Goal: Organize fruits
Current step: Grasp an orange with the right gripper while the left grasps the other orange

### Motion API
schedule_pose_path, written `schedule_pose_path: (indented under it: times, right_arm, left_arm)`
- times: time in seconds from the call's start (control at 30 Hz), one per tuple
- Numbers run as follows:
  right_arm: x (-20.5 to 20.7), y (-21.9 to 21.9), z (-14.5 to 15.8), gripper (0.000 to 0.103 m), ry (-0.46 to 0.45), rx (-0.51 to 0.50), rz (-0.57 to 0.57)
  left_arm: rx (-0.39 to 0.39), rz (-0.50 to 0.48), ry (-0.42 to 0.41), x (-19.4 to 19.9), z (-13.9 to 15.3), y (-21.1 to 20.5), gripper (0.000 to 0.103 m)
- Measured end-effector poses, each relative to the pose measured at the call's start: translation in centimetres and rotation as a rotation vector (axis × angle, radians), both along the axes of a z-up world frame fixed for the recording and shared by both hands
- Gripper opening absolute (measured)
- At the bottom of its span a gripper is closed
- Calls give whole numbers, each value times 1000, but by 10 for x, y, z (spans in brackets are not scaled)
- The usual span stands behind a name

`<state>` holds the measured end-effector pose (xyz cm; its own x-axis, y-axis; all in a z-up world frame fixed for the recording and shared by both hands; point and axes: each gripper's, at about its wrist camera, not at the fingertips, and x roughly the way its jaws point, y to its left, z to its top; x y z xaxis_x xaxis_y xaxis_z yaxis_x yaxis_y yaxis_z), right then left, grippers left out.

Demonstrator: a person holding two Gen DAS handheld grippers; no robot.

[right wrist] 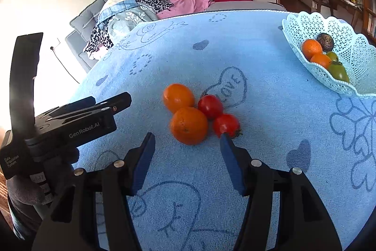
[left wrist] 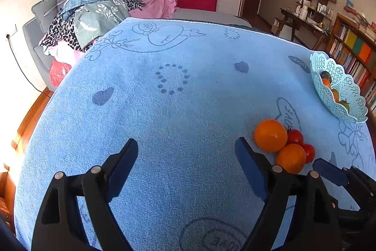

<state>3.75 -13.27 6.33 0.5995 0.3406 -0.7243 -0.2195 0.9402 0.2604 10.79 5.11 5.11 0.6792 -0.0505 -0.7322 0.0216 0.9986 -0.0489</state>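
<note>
Two oranges and two red tomatoes lie in a cluster on the blue towel. My right gripper is open and empty just in front of the nearer orange. A pale lattice basket at the far right holds two oranges, green tomatoes and a dark fruit. In the left wrist view my left gripper is open and empty over bare towel; the fruit cluster sits to its right, and the basket is at the far right.
The left gripper's body shows at the left of the right wrist view. A grey sofa piled with clothes stands behind the table. Shelves and a desk stand at the right.
</note>
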Motion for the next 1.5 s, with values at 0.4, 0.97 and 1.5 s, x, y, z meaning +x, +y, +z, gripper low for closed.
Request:
schedule_pose_path:
  times: [0.4,0.97,1.5]
  right_arm:
    - [8,16,-7,59,-24,-77,-3]
    - [17,22,-19,40,-14,-132,-10]
    - [-10,-12,-6,39,-25,-54,-39]
  left_arm:
    - [-29,-4,-7,-3,0,5,84]
    - [-30,-1,0,-4,-5,8,84]
    - [15,-45,7,-2,-5,-19,84]
